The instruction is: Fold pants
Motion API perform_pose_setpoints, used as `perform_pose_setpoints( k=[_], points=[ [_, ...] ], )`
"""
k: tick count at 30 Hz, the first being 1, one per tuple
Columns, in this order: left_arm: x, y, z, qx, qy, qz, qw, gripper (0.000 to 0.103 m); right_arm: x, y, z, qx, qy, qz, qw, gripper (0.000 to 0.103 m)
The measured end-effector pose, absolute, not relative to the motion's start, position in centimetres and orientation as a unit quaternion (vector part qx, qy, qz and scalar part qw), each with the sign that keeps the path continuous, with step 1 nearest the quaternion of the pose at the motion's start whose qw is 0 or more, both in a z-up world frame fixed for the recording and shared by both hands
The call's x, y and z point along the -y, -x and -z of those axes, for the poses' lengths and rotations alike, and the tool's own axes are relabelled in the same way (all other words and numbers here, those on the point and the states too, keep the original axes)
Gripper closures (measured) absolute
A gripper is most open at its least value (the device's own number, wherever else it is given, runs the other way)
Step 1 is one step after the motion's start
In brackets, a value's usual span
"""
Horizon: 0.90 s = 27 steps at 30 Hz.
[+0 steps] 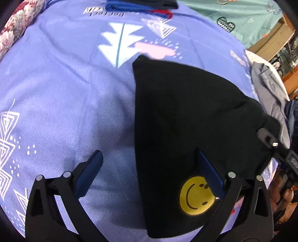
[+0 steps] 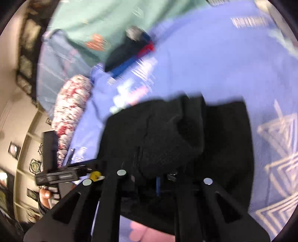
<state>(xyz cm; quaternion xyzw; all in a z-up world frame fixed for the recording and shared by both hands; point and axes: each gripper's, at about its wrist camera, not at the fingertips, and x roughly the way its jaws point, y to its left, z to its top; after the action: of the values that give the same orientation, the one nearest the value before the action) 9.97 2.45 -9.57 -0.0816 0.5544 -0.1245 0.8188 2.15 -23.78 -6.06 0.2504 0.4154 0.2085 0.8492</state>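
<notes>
Black pants (image 1: 186, 115) with a yellow smiley patch (image 1: 195, 195) lie folded on a lavender patterned bedsheet (image 1: 65, 93). My left gripper (image 1: 149, 156) stands open just above them, its right finger (image 1: 208, 171) over the fabric near the patch and its left finger (image 1: 91, 171) over bare sheet. The right gripper (image 1: 268, 137) meets the pants' right corner. In the blurred right wrist view the black pants (image 2: 167, 134) bunch over the right gripper (image 2: 158, 167), which is shut on the fabric with its fingertips hidden.
A stack of folded blue, red and dark clothes (image 1: 141, 5) lies at the far edge. A grey garment (image 1: 270, 89) sits at the right, a floral pillow (image 1: 14, 28) at the far left, a teal sheet (image 1: 242, 14) beyond. Shelves (image 2: 24, 167) stand beside the bed.
</notes>
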Motion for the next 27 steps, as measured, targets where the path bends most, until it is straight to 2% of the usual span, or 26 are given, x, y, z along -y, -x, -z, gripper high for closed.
perform_pose_setpoints(
  k=[5, 9, 10, 11, 12, 13, 15, 22, 24, 27],
  points=[
    [-0.6, -9.7, 7.4, -0.524, 0.042, 0.141, 0.839, 0.002, 25.5, 1.2, 1.3, -0.350, -0.233, -0.212, 0.882, 0.091],
    [1.2, -10.6, 8.8, -0.542, 0.037, 0.152, 0.826, 0.002, 28.6, 1.4, 4.3, -0.394, -0.253, -0.151, 0.871, 0.087],
    [1.6, -10.9, 9.5, -0.551, 0.034, 0.149, 0.821, 0.002, 29.1, 1.1, 5.8, -0.416, -0.258, -0.133, 0.862, 0.083],
    [1.8, -11.1, 10.3, -0.558, 0.033, 0.144, 0.817, 0.002, 29.3, 0.5, 7.6, -0.445, -0.252, -0.116, 0.852, 0.068],
    [1.7, -11.2, 10.5, -0.560, 0.041, 0.145, 0.815, 0.002, 29.5, 0.2, 9.3, -0.473, -0.239, -0.100, 0.842, 0.060],
    [1.6, -11.3, 10.5, -0.563, 0.049, 0.147, 0.812, 0.002, 29.6, 0.3, 9.6, -0.467, -0.239, -0.106, 0.845, 0.059],
    [1.1, -11.3, 10.1, -0.564, 0.049, 0.148, 0.811, 0.002, 30.0, 0.7, 8.5, -0.462, -0.225, -0.092, 0.853, 0.038],
    [-0.2, -12.5, 8.0, -0.539, 0.052, 0.113, 0.833, 0.002, 32.6, 2.9, 3.2, -0.361, -0.234, -0.078, 0.899, 0.040],
    [0.1, -13.5, 7.9, -0.538, 0.060, 0.115, 0.833, 0.002, 31.6, 2.4, 2.6, -0.351, -0.232, -0.102, 0.901, 0.045],
    [1.8, -14.9, 8.6, -0.546, 0.051, 0.119, 0.828, 0.002, 29.6, 0.7, 3.4, -0.370, -0.233, -0.137, 0.889, 0.046]
  ],
)
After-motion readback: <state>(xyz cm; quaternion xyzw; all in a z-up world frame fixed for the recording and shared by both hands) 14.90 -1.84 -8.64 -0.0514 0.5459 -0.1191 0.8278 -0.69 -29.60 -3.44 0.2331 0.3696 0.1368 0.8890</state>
